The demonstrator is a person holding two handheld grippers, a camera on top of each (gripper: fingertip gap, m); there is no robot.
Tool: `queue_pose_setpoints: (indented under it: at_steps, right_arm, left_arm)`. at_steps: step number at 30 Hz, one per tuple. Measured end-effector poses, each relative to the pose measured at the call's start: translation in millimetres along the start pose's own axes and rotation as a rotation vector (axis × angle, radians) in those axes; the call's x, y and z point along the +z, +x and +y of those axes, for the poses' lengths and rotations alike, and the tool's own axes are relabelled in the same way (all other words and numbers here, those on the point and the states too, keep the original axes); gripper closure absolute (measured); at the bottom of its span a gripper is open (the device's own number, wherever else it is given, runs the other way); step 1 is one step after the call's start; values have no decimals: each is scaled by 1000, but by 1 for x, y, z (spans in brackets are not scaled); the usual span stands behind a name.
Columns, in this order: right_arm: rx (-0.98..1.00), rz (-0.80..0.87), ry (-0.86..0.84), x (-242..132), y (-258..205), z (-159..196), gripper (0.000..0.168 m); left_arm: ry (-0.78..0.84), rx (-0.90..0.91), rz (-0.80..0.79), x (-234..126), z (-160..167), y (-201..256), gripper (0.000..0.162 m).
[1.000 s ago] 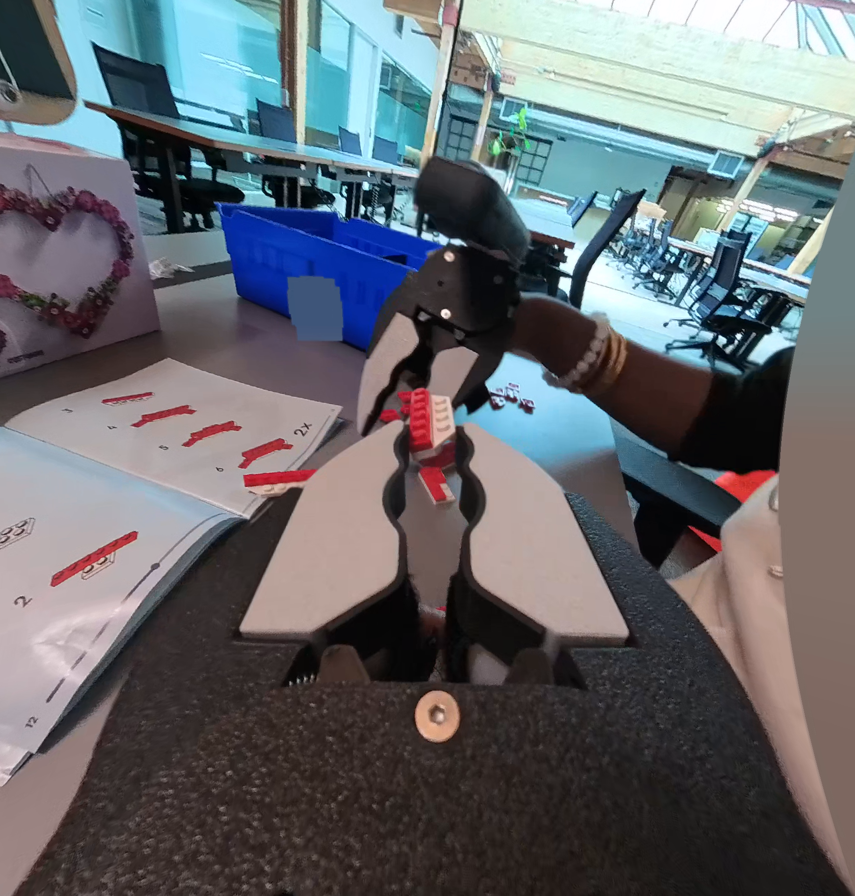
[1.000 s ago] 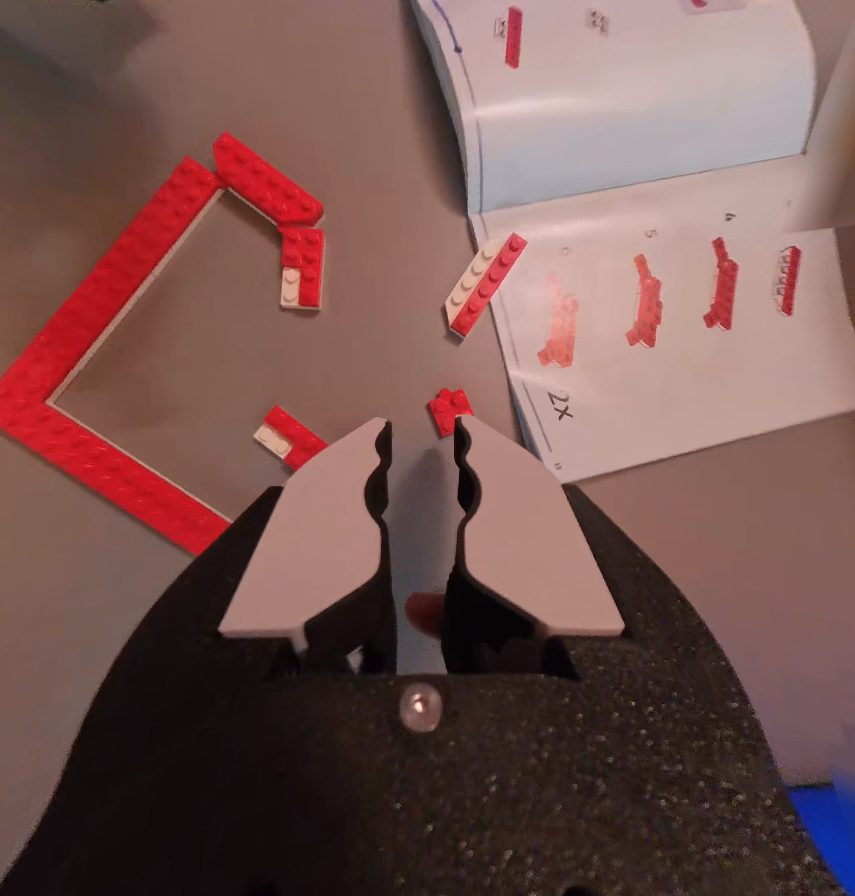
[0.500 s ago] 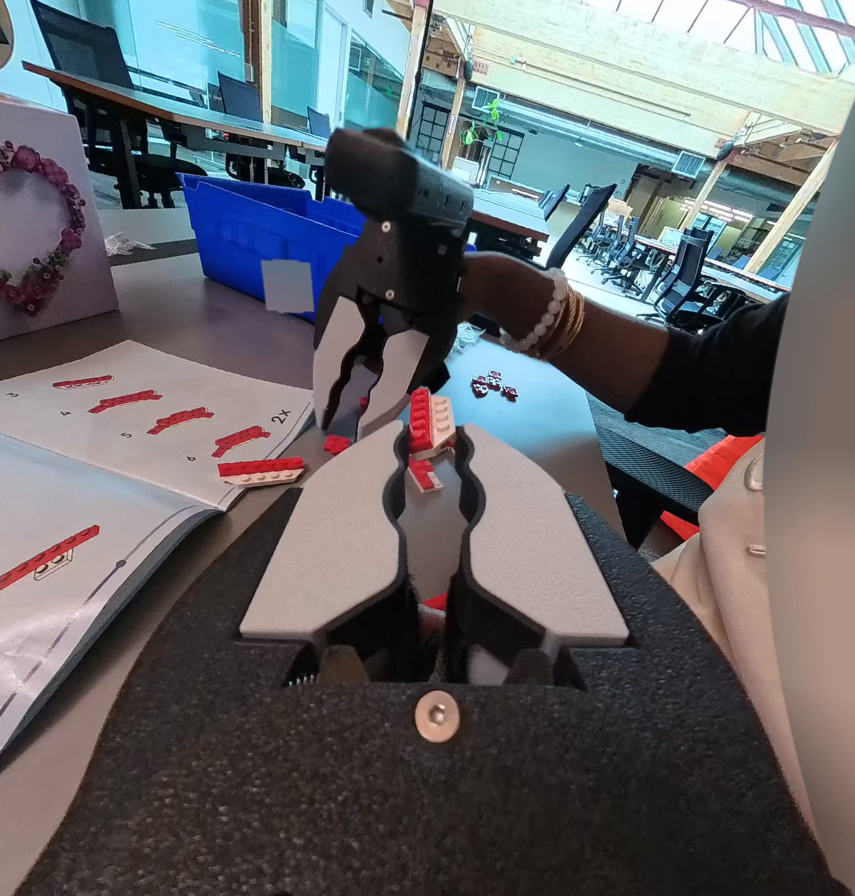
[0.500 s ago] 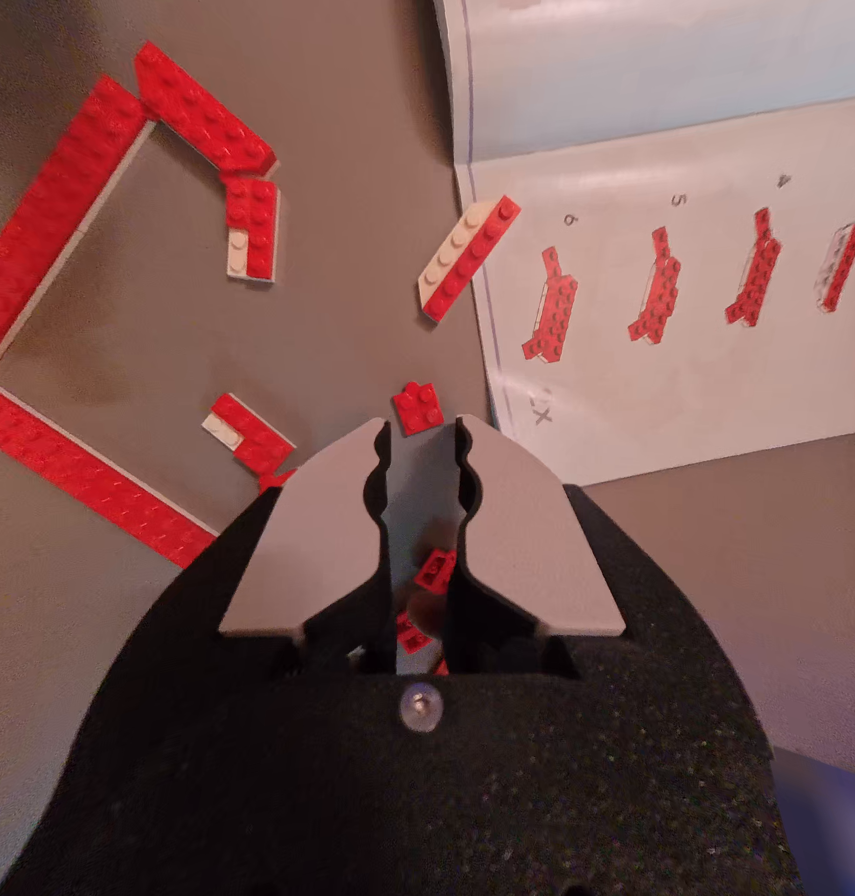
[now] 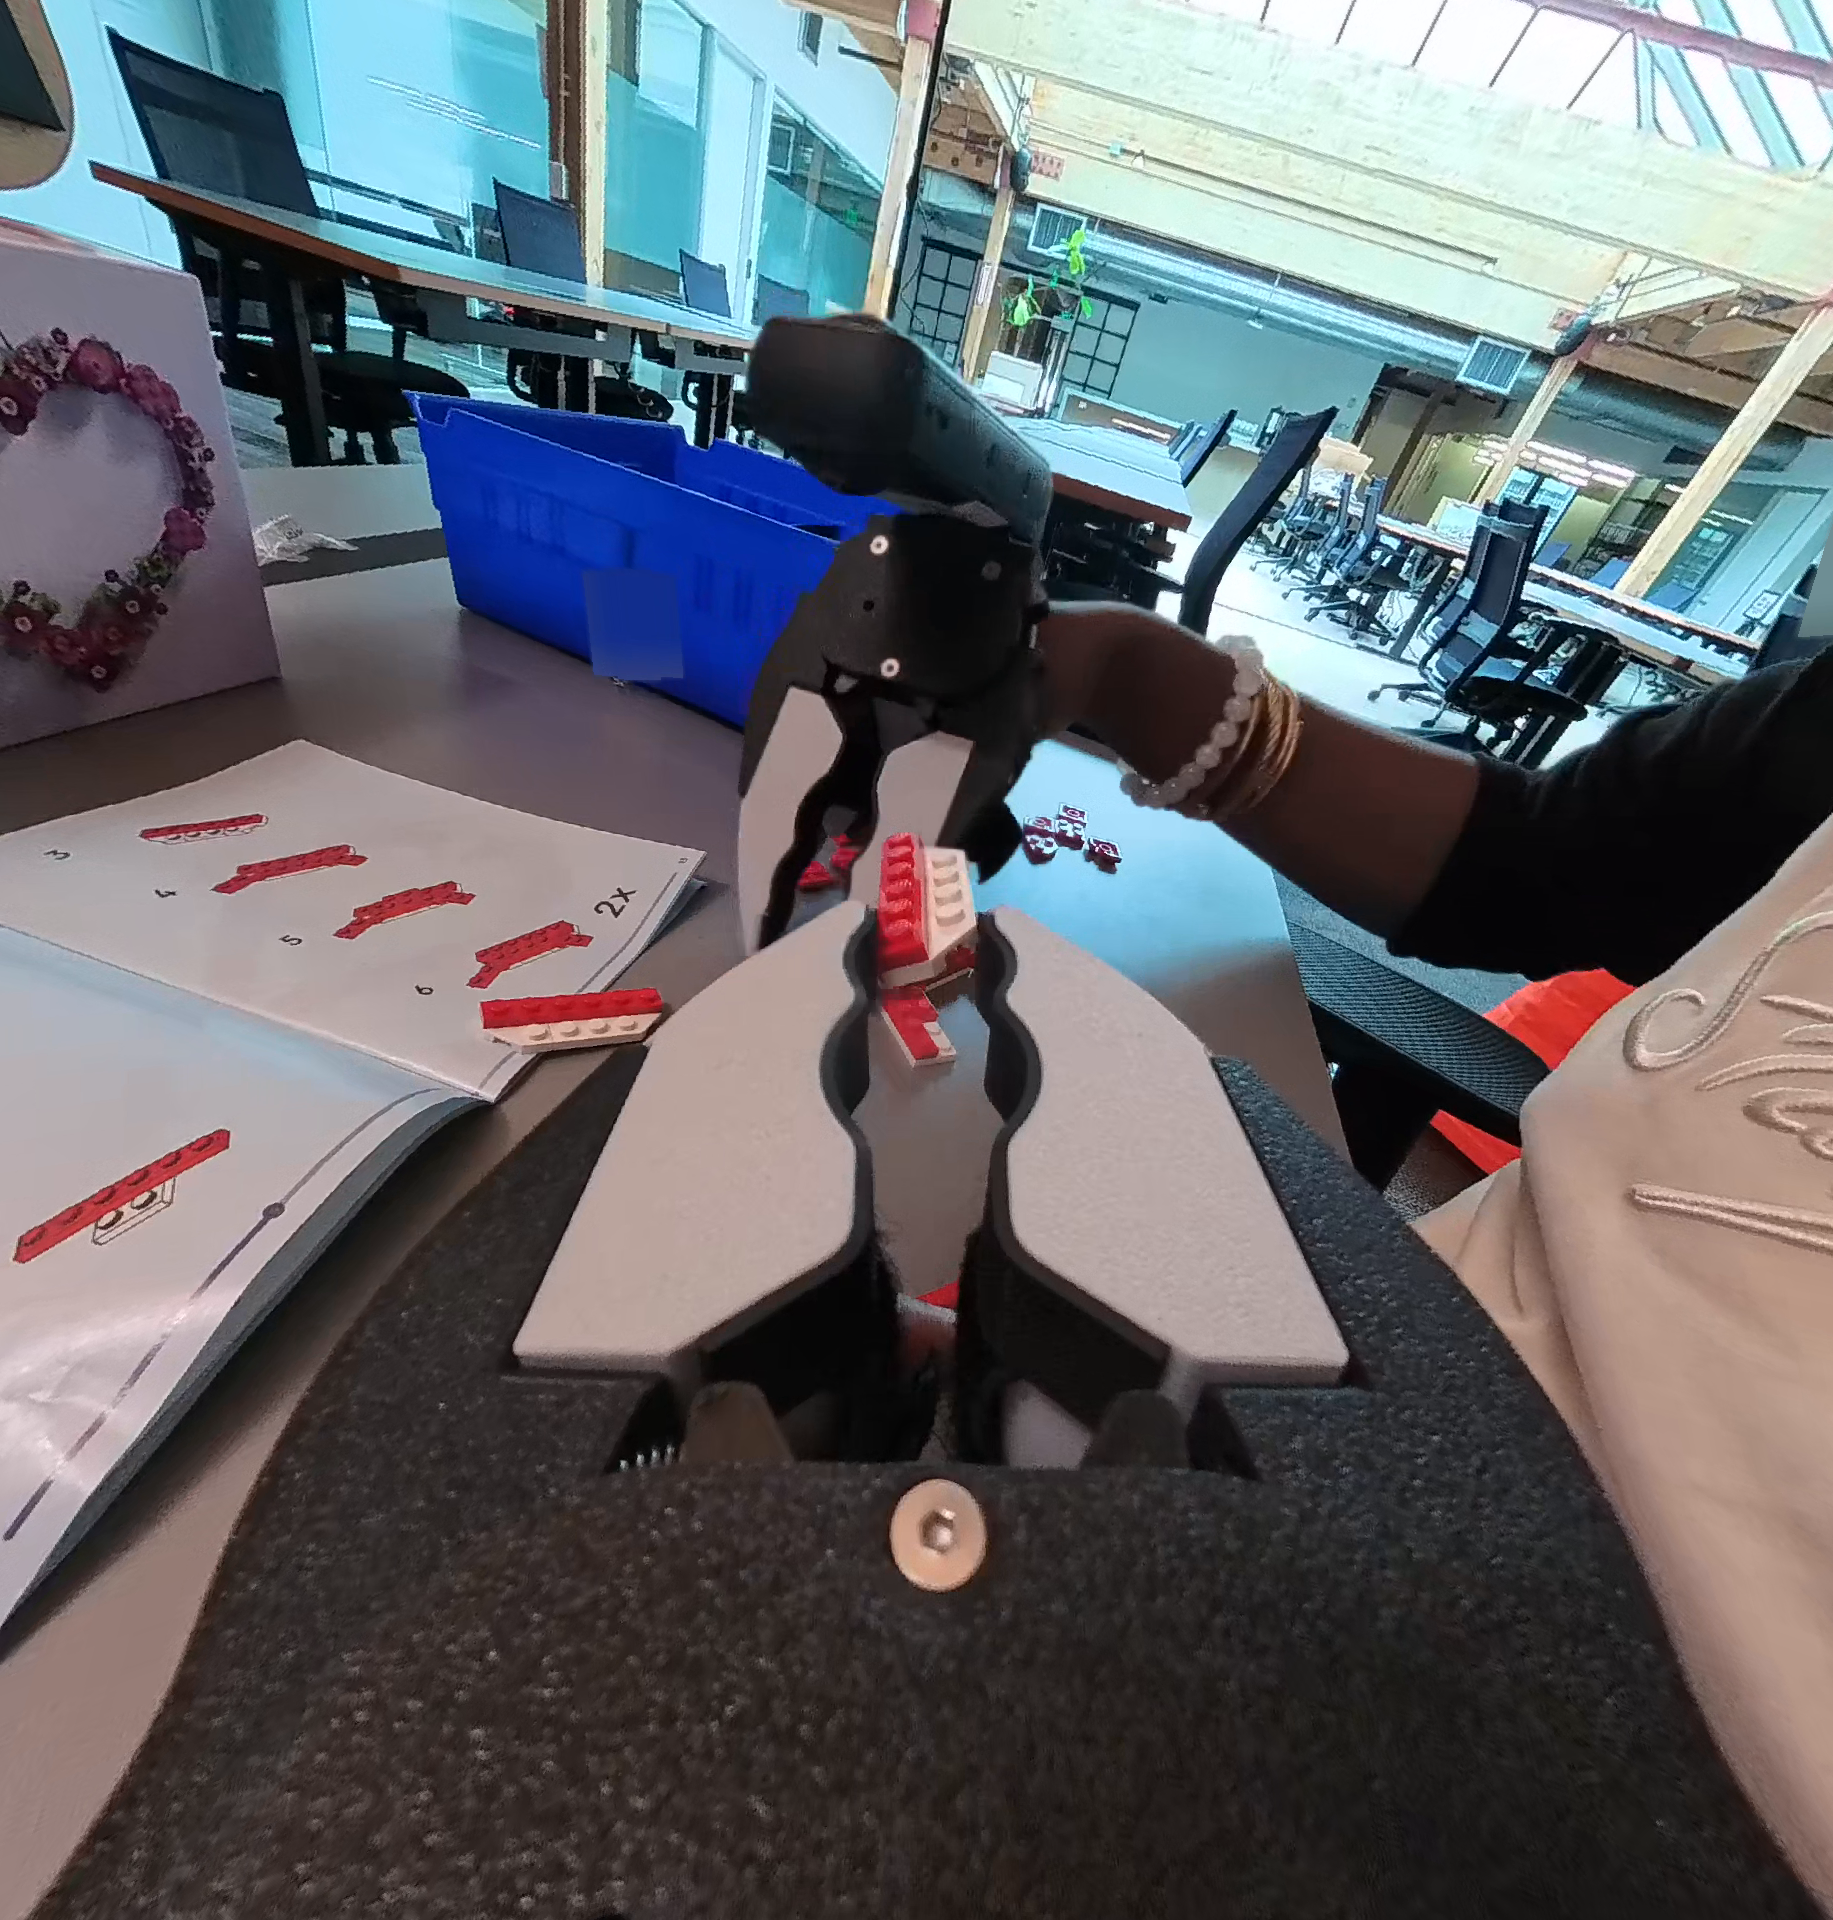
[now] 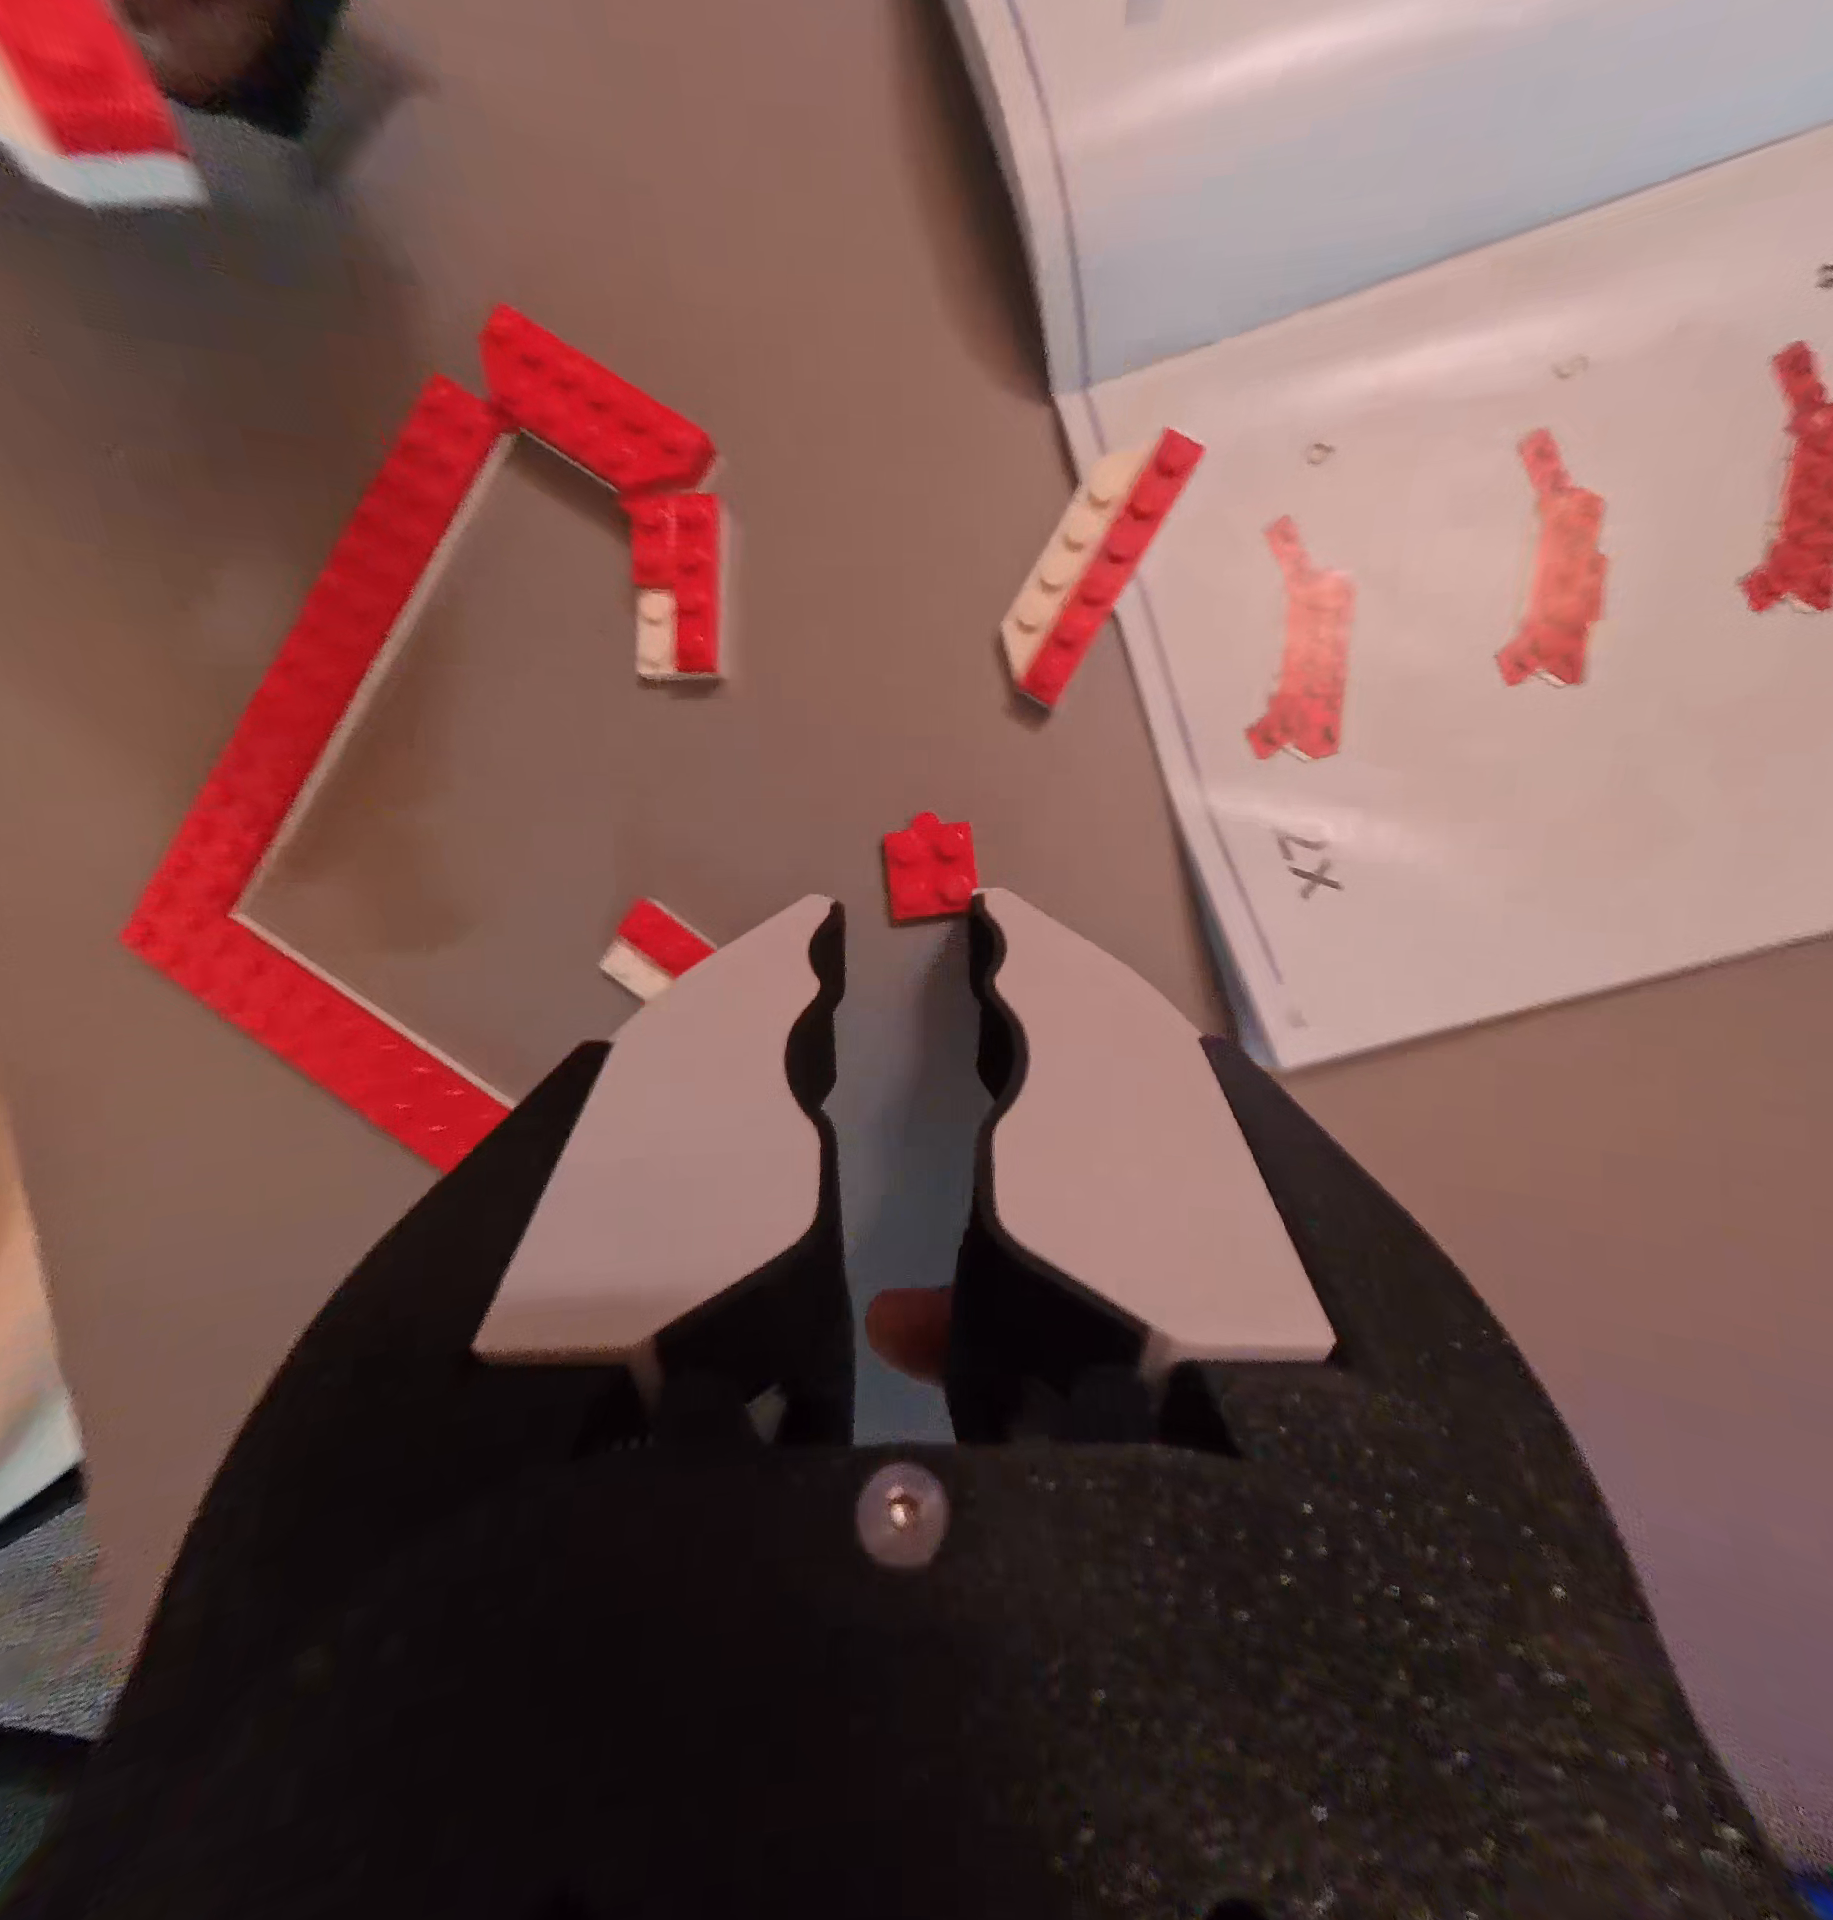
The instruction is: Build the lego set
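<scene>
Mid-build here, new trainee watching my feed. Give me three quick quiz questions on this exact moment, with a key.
1. True or false: the left gripper holds a red-and-white plate assembly.
2. What lies just beyond the right gripper? A) blue bin B) small red square plate C) box
3. Fill in: the open instruction booklet lies on the ____.

Key: 1 true; 2 B, the small red square plate; 3 table.

Open-plan office: rows of desks (image 5: 538,281) and swivel chairs (image 5: 1494,634) beyond the tongs, glass partitions (image 5: 673,156), exposed timber beams (image 5: 1411,135).
</scene>
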State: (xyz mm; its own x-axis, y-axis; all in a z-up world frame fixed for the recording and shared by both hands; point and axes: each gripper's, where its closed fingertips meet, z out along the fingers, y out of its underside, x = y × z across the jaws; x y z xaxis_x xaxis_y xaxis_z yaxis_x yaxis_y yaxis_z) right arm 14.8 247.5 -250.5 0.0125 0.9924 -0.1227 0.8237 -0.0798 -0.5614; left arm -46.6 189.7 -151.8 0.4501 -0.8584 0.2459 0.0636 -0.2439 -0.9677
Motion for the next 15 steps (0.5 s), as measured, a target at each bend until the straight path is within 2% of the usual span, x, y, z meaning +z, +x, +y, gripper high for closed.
queue_pose_setpoints:
  at_steps: [3, 9, 15]
  right_arm:
    - [4, -85, 54, 0, -25, -12, 147]
    - [53, 8, 20, -2, -5, -4, 158]
    - [-5, -97, 38, 6, -33, -16, 159]
  left_arm:
    - [-2, -6, 1, 1, 1, 0, 145]
    - [5, -7, -4, -1, 0, -1, 145]
    - [6, -6, -9, -1, 0, -2, 145]
